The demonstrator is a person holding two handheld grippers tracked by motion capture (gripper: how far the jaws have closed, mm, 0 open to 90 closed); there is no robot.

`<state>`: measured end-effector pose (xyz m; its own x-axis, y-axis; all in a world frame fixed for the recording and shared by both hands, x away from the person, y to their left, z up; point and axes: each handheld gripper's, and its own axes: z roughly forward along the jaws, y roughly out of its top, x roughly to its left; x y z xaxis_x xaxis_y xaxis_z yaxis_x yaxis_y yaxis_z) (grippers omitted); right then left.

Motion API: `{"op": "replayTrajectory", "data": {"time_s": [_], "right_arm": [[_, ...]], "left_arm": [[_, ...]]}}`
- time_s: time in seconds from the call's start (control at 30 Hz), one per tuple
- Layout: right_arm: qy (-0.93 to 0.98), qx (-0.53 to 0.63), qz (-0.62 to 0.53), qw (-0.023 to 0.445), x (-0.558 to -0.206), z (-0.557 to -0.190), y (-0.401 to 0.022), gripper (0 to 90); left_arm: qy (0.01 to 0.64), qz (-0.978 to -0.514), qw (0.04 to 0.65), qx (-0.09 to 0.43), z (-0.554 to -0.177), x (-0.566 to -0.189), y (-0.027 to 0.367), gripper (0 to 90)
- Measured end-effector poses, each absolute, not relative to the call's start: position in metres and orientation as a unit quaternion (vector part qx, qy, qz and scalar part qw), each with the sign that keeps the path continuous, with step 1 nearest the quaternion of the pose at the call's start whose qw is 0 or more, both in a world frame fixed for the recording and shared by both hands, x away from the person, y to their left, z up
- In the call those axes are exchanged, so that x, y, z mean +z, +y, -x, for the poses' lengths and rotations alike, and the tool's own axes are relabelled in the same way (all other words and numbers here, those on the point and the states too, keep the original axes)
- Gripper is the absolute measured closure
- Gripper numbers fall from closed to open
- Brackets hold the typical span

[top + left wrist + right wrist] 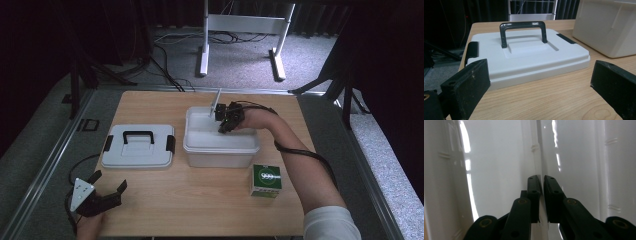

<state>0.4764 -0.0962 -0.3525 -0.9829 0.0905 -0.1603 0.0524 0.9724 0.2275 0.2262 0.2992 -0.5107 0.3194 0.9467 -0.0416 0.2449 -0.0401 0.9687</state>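
Note:
A white plastic bin stands open in the middle of the wooden table. Its flat white lid, with a black handle and black side clips, lies to the left of it. My right gripper reaches down into the bin from the right, and the forearm crosses the bin's rim. In the right gripper view the gripper is shut to a thin slit, close to the glossy white wall. I see nothing held. My left gripper rests open at the near left corner and faces the lid.
A small green and white box stands on the table in front of the bin's right corner. The bin's side rises at the right of the left gripper view. White table legs and cables lie on the carpet beyond the far edge.

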Motion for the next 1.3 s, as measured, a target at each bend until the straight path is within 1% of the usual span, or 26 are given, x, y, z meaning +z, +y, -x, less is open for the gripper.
{"op": "replayTrajectory", "data": {"time_s": [0.3, 0.47, 0.63, 0.9, 1.2, 1.3], "right_arm": [[0.993, 0.104, -0.038, 0.048, -0.351, -0.486, -0.094, 85.2], [0.994, 0.094, -0.019, 0.058, -0.351, -0.483, -0.091, 87.1], [0.995, 0.089, -0.008, 0.053, -0.35, -0.484, -0.09, 88.8], [0.994, 0.091, -0.008, 0.057, -0.347, -0.483, -0.091, 88.8], [0.994, 0.086, -0.008, 0.067, -0.335, -0.477, -0.093, 88.8], [0.993, 0.099, -0.01, 0.062, -0.327, -0.475, -0.094, 88.8]], "left_arm": [[0.469, -0.637, 0.505, 0.345, -0.226, -0.51, 0.298, 3.3], [0.469, -0.636, 0.505, 0.348, -0.226, -0.511, 0.298, 3.2], [0.471, -0.634, 0.506, 0.347, -0.226, -0.511, 0.298, 3.2], [0.471, -0.634, 0.506, 0.348, -0.226, -0.511, 0.298, 3.2], [0.472, -0.63, 0.505, 0.354, -0.225, -0.511, 0.298, 2.8], [0.472, -0.628, 0.507, 0.354, -0.225, -0.511, 0.299, 2.4]]}}
